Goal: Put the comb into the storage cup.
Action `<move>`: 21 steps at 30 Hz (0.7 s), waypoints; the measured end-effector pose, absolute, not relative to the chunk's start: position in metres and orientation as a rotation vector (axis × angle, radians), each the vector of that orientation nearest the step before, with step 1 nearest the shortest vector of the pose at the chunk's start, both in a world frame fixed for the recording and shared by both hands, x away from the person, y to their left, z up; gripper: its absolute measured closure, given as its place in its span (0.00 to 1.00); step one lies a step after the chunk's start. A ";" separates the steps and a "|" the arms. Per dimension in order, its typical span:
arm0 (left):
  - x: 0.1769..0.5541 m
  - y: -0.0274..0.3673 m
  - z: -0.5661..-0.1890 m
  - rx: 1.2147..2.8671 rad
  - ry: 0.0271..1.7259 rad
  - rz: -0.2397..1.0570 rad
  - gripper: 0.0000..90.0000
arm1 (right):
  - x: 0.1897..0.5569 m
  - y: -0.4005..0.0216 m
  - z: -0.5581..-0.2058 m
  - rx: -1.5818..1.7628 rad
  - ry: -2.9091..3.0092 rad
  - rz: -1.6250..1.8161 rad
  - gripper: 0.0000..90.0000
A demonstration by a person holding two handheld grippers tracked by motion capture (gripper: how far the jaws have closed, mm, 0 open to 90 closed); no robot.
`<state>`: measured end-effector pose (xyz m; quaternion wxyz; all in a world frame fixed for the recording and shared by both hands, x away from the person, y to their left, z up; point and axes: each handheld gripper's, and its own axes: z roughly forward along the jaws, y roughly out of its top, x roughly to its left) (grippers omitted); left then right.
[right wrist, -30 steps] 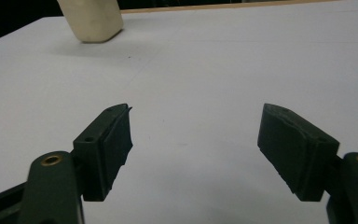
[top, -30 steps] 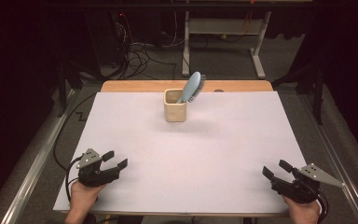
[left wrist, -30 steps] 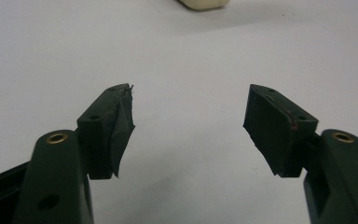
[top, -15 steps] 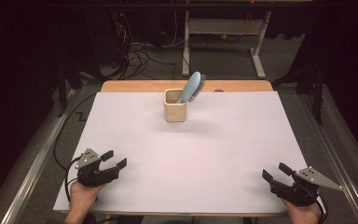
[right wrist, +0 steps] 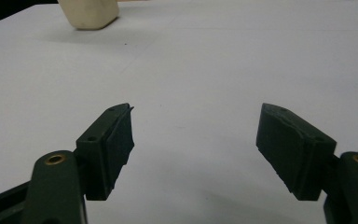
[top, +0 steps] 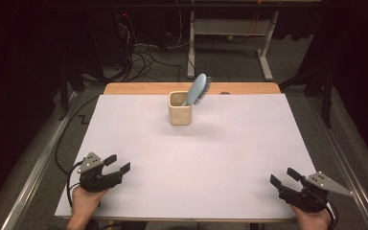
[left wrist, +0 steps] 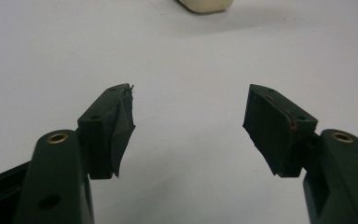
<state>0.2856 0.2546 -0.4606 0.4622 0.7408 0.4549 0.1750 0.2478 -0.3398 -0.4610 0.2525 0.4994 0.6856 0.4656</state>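
A cream square cup stands at the far middle of the white table. A light blue hairbrush sticks out of it, handle down, leaning right. My left gripper rests near the front left corner, open, with nothing between its jaws. At the front right corner lies my right gripper, also open and empty. The cup's base shows at the top of the left gripper view, beyond that open gripper. In the right gripper view the cup is at top left, far from the open gripper.
The table's wooden far edge shows behind the white sheet. Metal rails run along both sides. Cables and a white frame lie on the dark floor beyond.
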 end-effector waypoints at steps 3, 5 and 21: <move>0.286 0.254 -0.461 1.820 1.120 0.428 0.37 | 0.248 -0.340 -0.461 1.361 1.867 1.268 0.31; 0.286 0.254 -0.461 1.823 1.120 0.426 0.37 | 0.248 -0.340 -0.461 1.361 1.870 1.268 0.31; 0.287 0.254 -0.462 1.817 1.126 0.414 0.37 | 0.249 -0.341 -0.462 1.376 1.868 1.275 0.31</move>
